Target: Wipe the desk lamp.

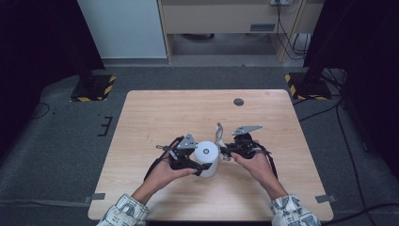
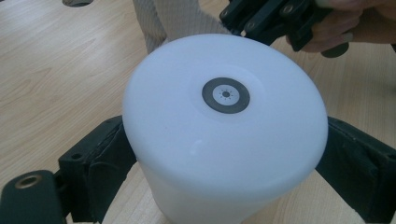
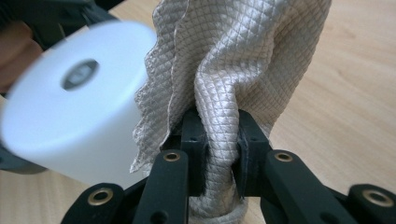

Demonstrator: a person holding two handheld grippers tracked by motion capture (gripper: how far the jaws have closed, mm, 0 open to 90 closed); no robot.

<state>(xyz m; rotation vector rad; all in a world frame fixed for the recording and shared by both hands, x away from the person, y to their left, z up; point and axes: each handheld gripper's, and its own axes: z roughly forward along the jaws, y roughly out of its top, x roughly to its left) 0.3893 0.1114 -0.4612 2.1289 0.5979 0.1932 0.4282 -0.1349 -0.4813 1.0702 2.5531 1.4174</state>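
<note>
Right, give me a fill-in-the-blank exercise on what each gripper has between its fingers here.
1. The left gripper has its fingers on either side of a white ____.
2. The right gripper is shut on a quilted grey ____.
3. The white container stands on a ____ table.
4. The container's lid has a dark ____ at its centre.

Missing words: container; cloth; wooden; ring

Wooden table (image 1: 155,113), grey floor (image 1: 56,155).

Left tool (image 1: 200,165) spread wide; right tool (image 1: 229,151) clamped.
</note>
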